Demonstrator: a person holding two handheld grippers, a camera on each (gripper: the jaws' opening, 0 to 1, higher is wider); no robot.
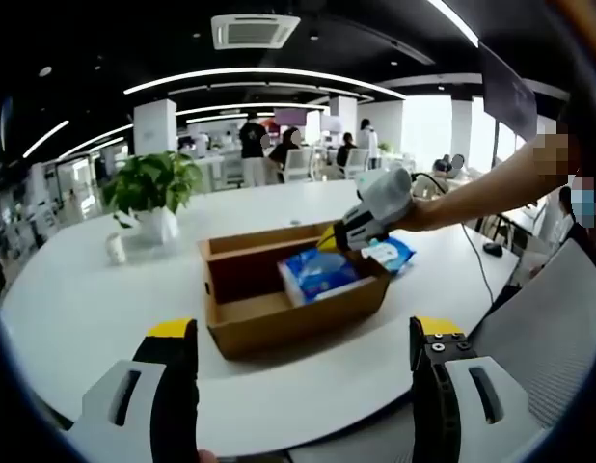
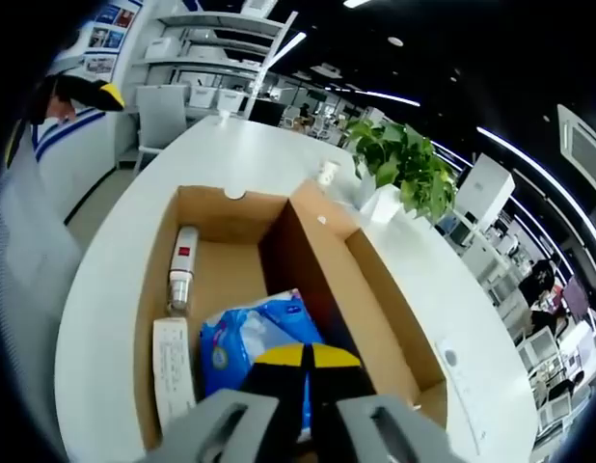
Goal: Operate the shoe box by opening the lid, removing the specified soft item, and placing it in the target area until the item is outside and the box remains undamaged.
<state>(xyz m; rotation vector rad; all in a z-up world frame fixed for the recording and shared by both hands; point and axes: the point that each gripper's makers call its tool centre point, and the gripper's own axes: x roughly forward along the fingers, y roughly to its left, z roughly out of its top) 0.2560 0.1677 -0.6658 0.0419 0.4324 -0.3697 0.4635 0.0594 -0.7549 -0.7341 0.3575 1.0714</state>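
**Right gripper closing in on soft pack inside open shoe box**

Cardboard shoe box (image 1: 284, 299) sits open on the white table (image 1: 76, 309), its lid (image 2: 370, 280) folded back and standing beside the tray. Inside lies the soft item, a blue plastic-wrapped pack (image 1: 317, 275), and in the right gripper view a small tube (image 2: 182, 265) and a paper strip (image 2: 173, 371) lie along the box floor at about nine o'clock from the pack.

The right gripper (image 2: 306, 355) is the nearer tool by far. Its yellow-tipped jaws stand pressed together with no gap showing between them, directly over the near end of the pack; whether a fold of wrapper is pinched between the tips cannot be told from here. In the left gripper view the same tool (image 1: 329, 239) reaches in from three o'clock and dips to the box's rim, just above the pack.

The left gripper (image 1: 303, 333) hangs well back from the box with its jaws spread wide and nothing between them; the box lies at twelve o'clock from it.

The pack's long axis seems to run from six toward twelve o'clock in the right gripper view, roughly along the jaws. A lift would likely go straight up, clear of the lid wall at two o'clock. A potted plant (image 2: 399, 169) stands beyond the box.
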